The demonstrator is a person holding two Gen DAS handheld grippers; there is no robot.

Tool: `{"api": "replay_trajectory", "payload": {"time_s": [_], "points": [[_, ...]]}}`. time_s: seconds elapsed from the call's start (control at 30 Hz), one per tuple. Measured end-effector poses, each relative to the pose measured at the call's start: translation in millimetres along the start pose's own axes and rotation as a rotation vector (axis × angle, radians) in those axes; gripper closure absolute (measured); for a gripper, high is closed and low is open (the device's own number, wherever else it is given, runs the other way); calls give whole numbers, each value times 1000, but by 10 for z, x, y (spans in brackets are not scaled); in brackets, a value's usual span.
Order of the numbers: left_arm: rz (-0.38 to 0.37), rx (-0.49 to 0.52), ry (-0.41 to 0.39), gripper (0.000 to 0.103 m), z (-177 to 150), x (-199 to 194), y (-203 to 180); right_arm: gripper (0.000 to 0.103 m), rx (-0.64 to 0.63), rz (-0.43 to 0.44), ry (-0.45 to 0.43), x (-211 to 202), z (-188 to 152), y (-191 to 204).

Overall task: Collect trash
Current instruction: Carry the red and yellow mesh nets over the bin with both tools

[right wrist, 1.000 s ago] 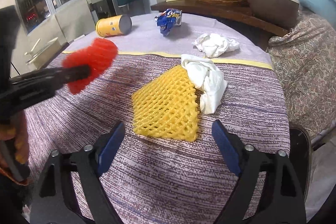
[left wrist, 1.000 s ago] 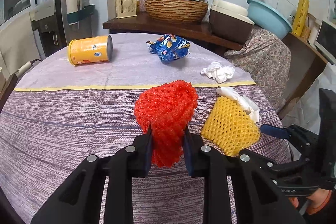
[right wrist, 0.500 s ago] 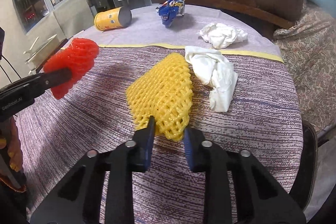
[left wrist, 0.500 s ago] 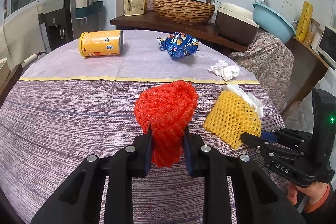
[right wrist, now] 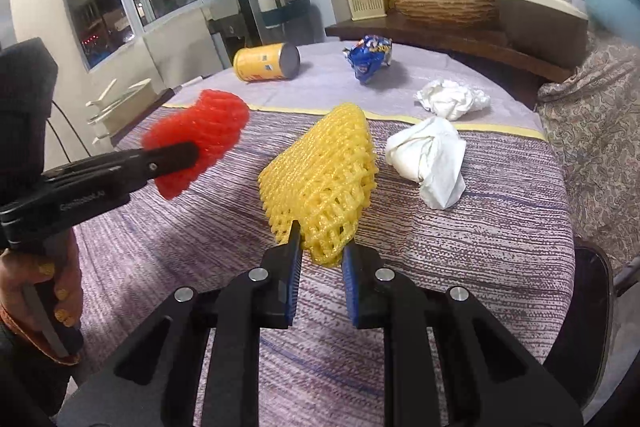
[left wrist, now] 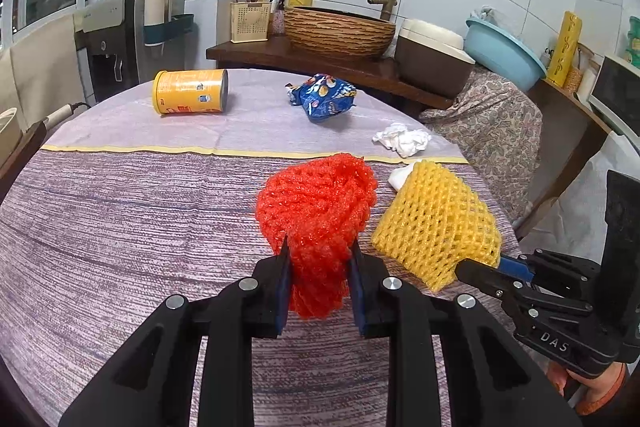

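A round table under a purple striped cloth [left wrist: 120, 227] fills the room's middle, a pale band with a yellow line crossing its far part; a person stands at the near edge with a black gripper in each hand.

A second ago the yellow foam mesh fruit sleeve [right wrist: 324, 175] lay flat near the table's right edge with the right gripper [right wrist: 320, 259] spread wide above it; now those jaws have pinched its near corner and lifted it, so both foam pieces look ready to carry off. I judge two of six items collected. Its long axis runs away from the holder, tilting up, the broad end pointing at the far edge.

The left gripper [left wrist: 318, 259] stays clamped on the bunched red foam mesh sleeve [left wrist: 316, 211], held above the near middle, its bulk rising upward and away.

On the cloth: a yellow cylindrical can [left wrist: 190, 91] on its side at the far left; a crumpled blue snack bag [left wrist: 324, 99] at far centre; a large white crumpled tissue [right wrist: 428, 159] by the right edge; a smaller white paper wad [left wrist: 402, 139] just beyond it.
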State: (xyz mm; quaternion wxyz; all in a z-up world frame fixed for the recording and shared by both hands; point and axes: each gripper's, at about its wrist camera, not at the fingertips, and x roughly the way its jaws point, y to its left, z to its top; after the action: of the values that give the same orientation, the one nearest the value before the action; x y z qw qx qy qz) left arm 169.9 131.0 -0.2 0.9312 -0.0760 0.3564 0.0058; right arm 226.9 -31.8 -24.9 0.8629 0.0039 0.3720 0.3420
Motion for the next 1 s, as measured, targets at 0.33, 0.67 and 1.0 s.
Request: {"api": "replay_trajectory", "payload": {"time_s": [0.33,0.67,1.0], "points": [[-74,69,-14,78,-92,-134,-435,84,14,-26,-82,-610,-210,-54],[-190,160,19,78,-165,-25,-1120,84,100,-140,-122,-1076,-508,-566],[-326,250,63,78,-282,157,-1954,84,249,-309,-138,-1473,-917,-1344]]}}
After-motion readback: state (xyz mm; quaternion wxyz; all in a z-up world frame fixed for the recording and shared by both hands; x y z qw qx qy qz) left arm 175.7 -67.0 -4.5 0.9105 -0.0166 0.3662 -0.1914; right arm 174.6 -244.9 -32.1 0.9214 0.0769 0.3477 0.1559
